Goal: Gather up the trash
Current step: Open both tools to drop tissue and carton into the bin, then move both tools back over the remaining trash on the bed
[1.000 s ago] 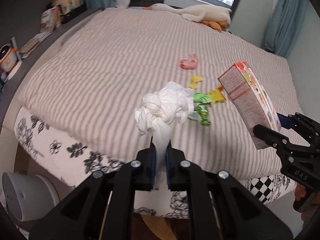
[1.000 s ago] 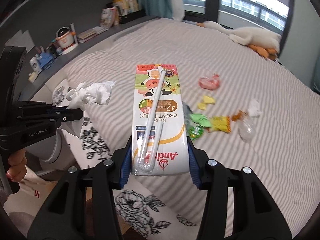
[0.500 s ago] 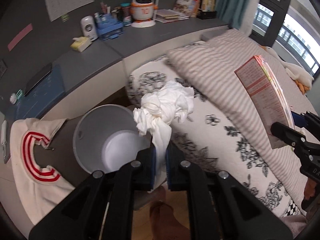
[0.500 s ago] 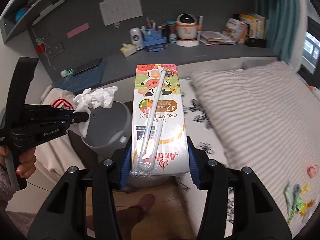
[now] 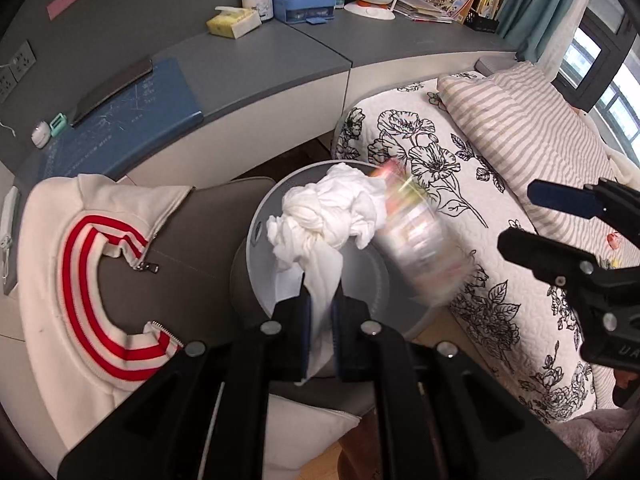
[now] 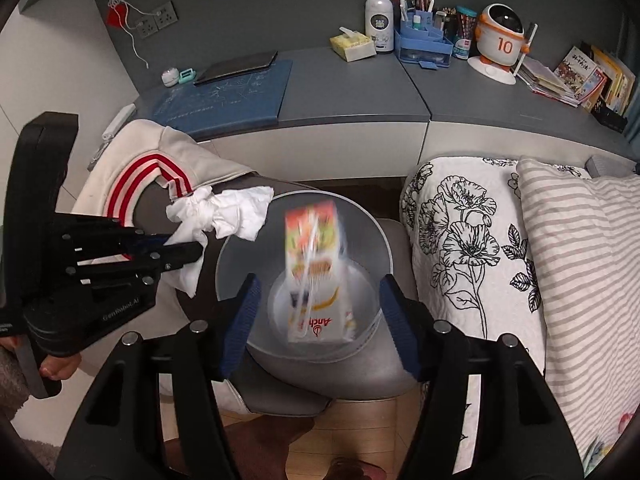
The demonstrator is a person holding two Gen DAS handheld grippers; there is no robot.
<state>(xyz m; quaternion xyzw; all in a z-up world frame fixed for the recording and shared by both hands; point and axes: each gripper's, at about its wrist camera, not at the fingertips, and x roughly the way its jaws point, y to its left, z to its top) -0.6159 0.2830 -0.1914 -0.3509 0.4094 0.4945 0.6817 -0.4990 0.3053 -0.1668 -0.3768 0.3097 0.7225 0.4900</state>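
A: Why are both tools parked over that grey bin (image 6: 362, 216)?

B: It is the drop point, so each piece of trash is carried right above its mouth. The right hand-held gripper (image 6: 316, 316) has its jaws opening, spread wide on either side of the milk carton (image 6: 316, 276), and the pads no longer press on it. The carton is a blurred streak inside the bin's rim, so I judge it is falling free, though the smear makes its exact depth hard to read.

A: And the other one?

B: The left hand-held gripper (image 5: 320, 320) is pinched tight on the tail of the crumpled white tissue (image 5: 328, 212). The wad hangs over the near-left edge of the bin, just beside the carton, not yet let go. Held by the tail, the bulk dangles clear of the fingers, so it should drop cleanly once the jaws part.

A: Anything in the way?

B: The bin stands on a grey chair (image 5: 192, 240), squeezed between the bed (image 6: 460, 240) and the worktop (image 6: 352, 92), with a red-striped jacket (image 5: 80, 264) draped just beside it. A tissue released too far left could land on that jacket.
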